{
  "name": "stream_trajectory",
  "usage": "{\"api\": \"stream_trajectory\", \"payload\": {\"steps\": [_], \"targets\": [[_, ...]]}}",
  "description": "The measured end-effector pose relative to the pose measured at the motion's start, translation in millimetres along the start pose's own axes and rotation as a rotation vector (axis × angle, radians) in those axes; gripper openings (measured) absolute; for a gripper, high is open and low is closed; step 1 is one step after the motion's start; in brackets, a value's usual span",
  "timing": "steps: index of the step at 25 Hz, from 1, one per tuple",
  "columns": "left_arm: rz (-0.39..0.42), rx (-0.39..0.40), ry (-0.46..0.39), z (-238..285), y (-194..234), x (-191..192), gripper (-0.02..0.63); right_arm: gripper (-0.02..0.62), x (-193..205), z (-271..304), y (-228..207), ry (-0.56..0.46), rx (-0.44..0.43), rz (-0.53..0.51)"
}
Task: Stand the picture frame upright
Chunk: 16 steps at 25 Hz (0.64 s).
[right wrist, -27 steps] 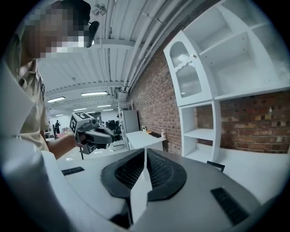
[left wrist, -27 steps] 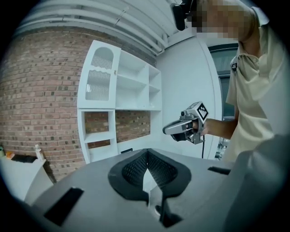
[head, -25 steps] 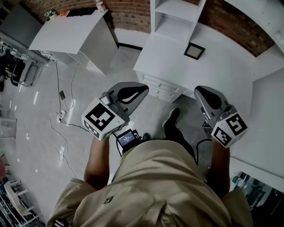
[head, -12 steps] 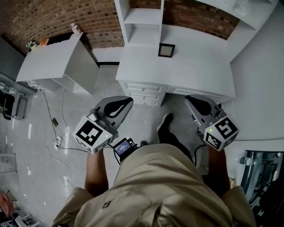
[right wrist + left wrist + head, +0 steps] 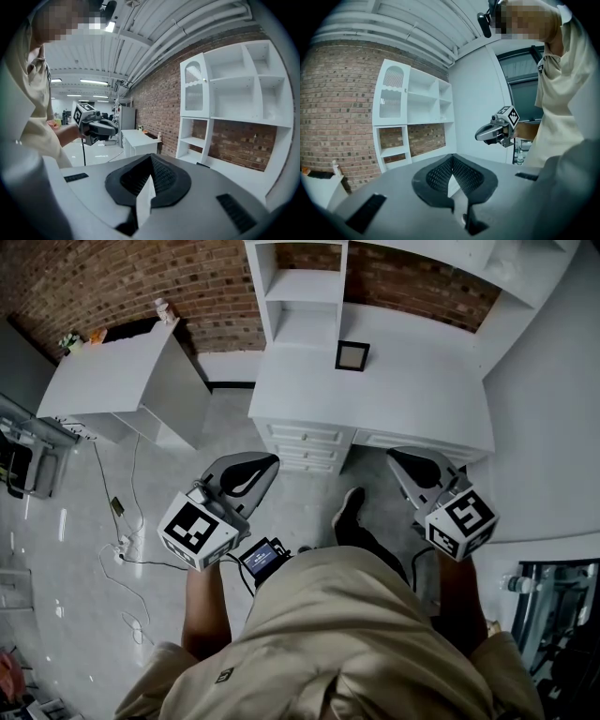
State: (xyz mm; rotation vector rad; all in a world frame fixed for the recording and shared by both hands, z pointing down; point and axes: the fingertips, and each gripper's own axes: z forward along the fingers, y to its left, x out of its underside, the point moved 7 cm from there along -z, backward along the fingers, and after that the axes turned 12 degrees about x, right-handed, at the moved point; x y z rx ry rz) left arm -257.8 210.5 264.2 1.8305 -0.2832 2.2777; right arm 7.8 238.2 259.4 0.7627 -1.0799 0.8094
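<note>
A small dark picture frame (image 5: 352, 355) lies flat on the white desk (image 5: 412, 395), near the shelf unit at its back. Both grippers hang over the floor in front of the desk, well short of the frame. My left gripper (image 5: 261, 465) is shut with nothing between its mesh pads (image 5: 440, 174). My right gripper (image 5: 405, 458) is also shut and empty, with its pads (image 5: 159, 176) meeting at the tip. Each gripper shows in the other's view: the right gripper (image 5: 483, 135) and the left gripper (image 5: 105, 127). I cannot make out the frame in either gripper view.
The desk has drawers (image 5: 302, 442) facing me and a tall white shelf unit (image 5: 300, 292) against the brick wall. A second white table (image 5: 117, 381) stands at the left. Cables (image 5: 122, 545) trail over the floor. The person's shoe (image 5: 349, 510) is near the drawers.
The head view has swung, so the desk and frame moved from the upper right to the upper middle. Both grippers stay low in front of the body, slightly nearer the desk.
</note>
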Motion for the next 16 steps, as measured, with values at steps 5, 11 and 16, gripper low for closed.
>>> {"api": "stream_trajectory", "payload": {"steps": [5, 11, 16], "targets": [[-0.014, -0.009, -0.002, -2, 8, 5, 0.007, 0.003, -4, 10, 1, 0.008, -0.013, -0.005], [-0.023, -0.009, -0.006, 2, 23, 7, 0.008, 0.003, -5, 24, -5, 0.023, -0.018, -0.001], [-0.031, -0.006, -0.003, 11, 43, 8, 0.006, 0.003, -5, 42, -18, 0.036, -0.020, 0.004]]}}
